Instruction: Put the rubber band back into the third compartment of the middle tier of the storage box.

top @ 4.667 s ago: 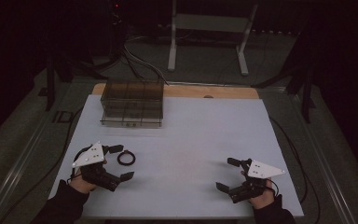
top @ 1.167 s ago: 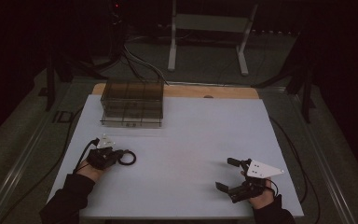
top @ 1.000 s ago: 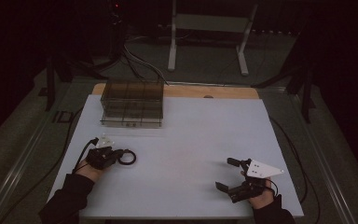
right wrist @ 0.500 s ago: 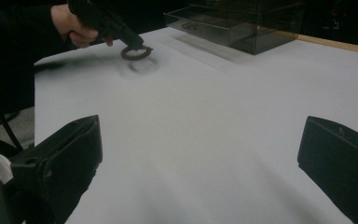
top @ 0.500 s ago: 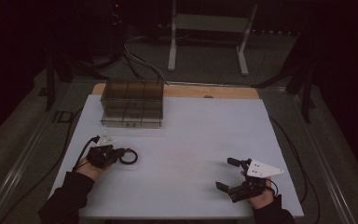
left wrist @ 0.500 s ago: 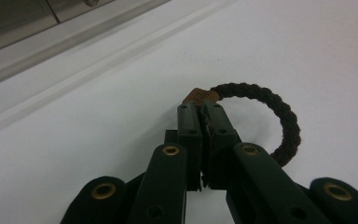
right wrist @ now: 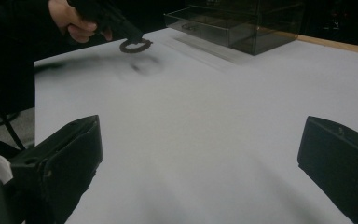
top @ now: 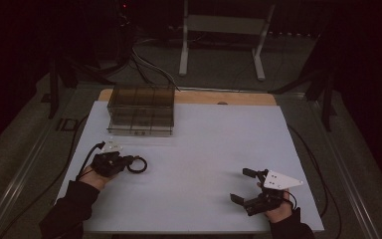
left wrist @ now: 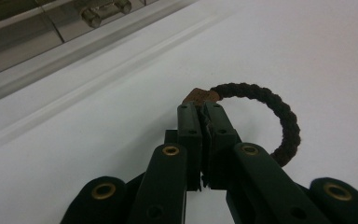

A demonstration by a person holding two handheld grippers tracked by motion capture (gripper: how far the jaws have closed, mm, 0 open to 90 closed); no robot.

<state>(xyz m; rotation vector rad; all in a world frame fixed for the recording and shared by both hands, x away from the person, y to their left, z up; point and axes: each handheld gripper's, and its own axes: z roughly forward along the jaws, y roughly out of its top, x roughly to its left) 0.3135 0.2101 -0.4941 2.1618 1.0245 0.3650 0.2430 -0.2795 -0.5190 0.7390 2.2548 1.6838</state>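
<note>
The left gripper has its jaws pinched on a dark braided ring, just in front of the clear drawer box. The ring's near arc hides behind the jaws. Well away from the box, the right gripper rests with jaws spread wide.

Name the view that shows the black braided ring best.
The left gripper view: the ring sits close up, braid and brown joint clear, pinched in the left gripper. The high view and right gripper view show it small and dim.
</note>
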